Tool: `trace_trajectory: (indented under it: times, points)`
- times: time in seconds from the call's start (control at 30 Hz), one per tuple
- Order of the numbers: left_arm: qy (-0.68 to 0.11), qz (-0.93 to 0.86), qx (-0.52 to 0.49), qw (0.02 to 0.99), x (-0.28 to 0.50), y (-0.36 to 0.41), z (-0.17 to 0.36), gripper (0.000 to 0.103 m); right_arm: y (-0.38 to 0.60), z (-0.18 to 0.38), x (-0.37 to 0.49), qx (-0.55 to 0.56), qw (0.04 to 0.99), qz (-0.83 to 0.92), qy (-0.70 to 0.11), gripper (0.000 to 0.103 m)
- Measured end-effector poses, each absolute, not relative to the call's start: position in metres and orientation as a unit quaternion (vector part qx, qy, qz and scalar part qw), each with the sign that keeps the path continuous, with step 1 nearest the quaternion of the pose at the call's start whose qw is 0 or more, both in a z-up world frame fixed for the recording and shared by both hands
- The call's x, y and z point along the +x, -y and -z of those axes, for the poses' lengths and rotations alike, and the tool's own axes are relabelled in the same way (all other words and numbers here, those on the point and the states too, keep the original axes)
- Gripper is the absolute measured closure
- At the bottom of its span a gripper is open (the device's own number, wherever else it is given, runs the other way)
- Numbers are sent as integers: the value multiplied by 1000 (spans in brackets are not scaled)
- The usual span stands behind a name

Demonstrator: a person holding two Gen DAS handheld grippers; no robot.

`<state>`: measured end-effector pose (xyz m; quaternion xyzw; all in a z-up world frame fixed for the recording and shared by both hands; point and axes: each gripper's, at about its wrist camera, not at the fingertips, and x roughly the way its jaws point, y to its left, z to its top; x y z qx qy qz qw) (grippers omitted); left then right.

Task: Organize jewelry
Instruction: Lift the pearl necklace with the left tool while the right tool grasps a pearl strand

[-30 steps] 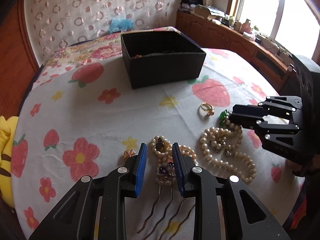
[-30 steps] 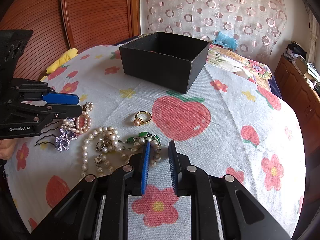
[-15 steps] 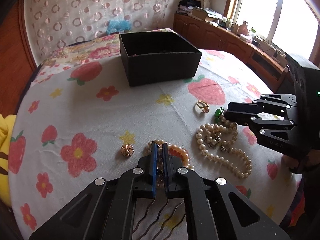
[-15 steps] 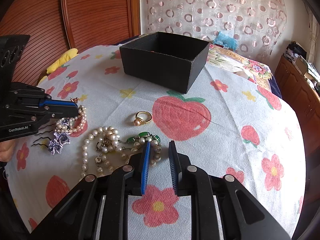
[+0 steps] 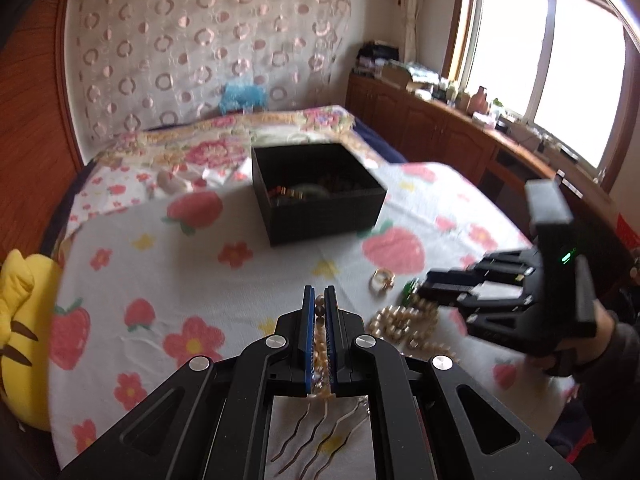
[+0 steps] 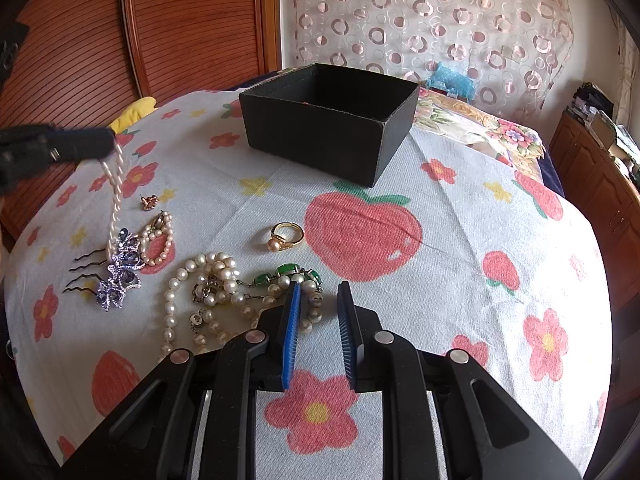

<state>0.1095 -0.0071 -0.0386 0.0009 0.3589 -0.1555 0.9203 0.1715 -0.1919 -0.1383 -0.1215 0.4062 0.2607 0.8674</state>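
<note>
The black box [image 6: 332, 120] stands at the far side of the strawberry-print cloth [image 6: 460, 240] and already holds several pieces, though they are too dark and blurred in the left wrist view to name.

The left tongs [image 5: 319, 300] are clamped on a small pearl bracelet [image 6: 114, 184], which hangs from them above the cloth, in front of the box and well off to its left; its lower end dangles by the blue jewelled hair comb [image 6: 116, 272]. Judging from this, the step in hand is carrying that bracelet to the box.

The right tongs [image 6: 318, 316] hang with a gap between their blue pads, holding nothing, over the near end of the long pearl necklace [image 6: 208, 288].

Well short of the box, much is left on the cloth: the hair comb, a second pearl bracelet [image 6: 158, 244], a small rose-gold earring [image 6: 149, 201], the gold pearl ring [image 6: 286, 236], the green stone bracelet [image 6: 288, 272] and the tangled necklace. By that count the sorting looks less than half done.
</note>
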Motion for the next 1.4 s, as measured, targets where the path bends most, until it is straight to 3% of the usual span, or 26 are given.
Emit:
trace_trajectory:
  times: [0.5,0.6,0.77,1.4]
  points:
    - [-292,150,-4,944,97,1,-17,99,191,138,172,-123,867,-262,-406,82]
    - [-281,147,-2,948,98,0,-26,99,190,138,171,-121,865,-266,-407,93]
    - [-265,143,5,954,101,1,-42,99,184,134,164,-124,864,-275,-402,94]
    - [-243,124,15,962,120,0,-70,99,184,14,144,-105,902,-310,-283,94]
